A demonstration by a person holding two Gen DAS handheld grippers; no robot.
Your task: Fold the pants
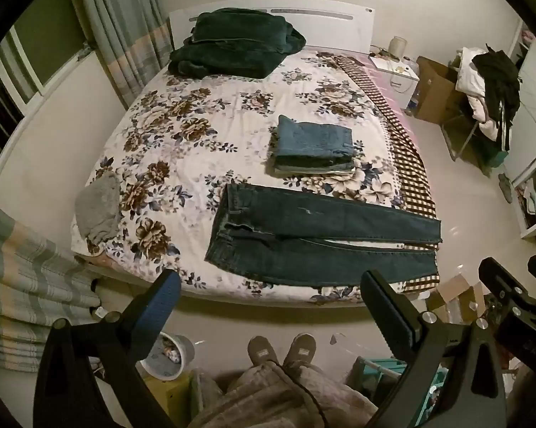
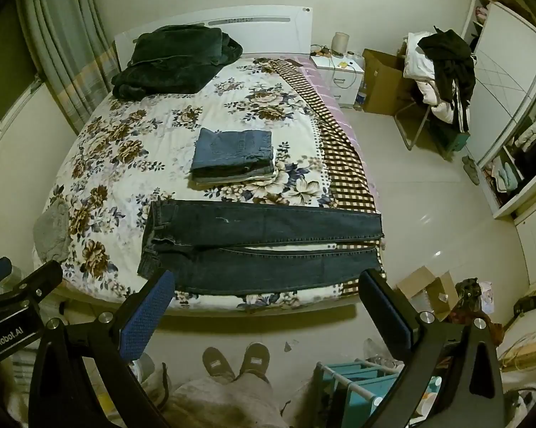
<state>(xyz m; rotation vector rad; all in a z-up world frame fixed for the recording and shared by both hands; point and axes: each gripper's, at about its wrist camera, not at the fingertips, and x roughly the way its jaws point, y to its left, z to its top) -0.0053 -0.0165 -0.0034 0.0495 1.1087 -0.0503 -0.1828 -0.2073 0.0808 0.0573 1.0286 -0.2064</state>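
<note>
Both left gripper (image 1: 269, 287) and right gripper (image 2: 268, 287) wide open, empty; dark jeans (image 2: 260, 246) flat on bed (image 2: 168, 114); "GenRobot.AI" on left gripper body.

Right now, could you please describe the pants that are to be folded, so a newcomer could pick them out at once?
Start at the floral-covered bed. Along its near edge lie the long dark blue denim jeans, spread flat, waistband to the left and both legs stretching right. Unlike the small stack of folded jeans behind them, mid-bed, and the dark green blanket at the headboard, they are unfolded and full length.

pants (image 1: 321, 246) flat on bed (image 1: 210, 107) near edge, folded stack (image 1: 312, 146) behind
</note>
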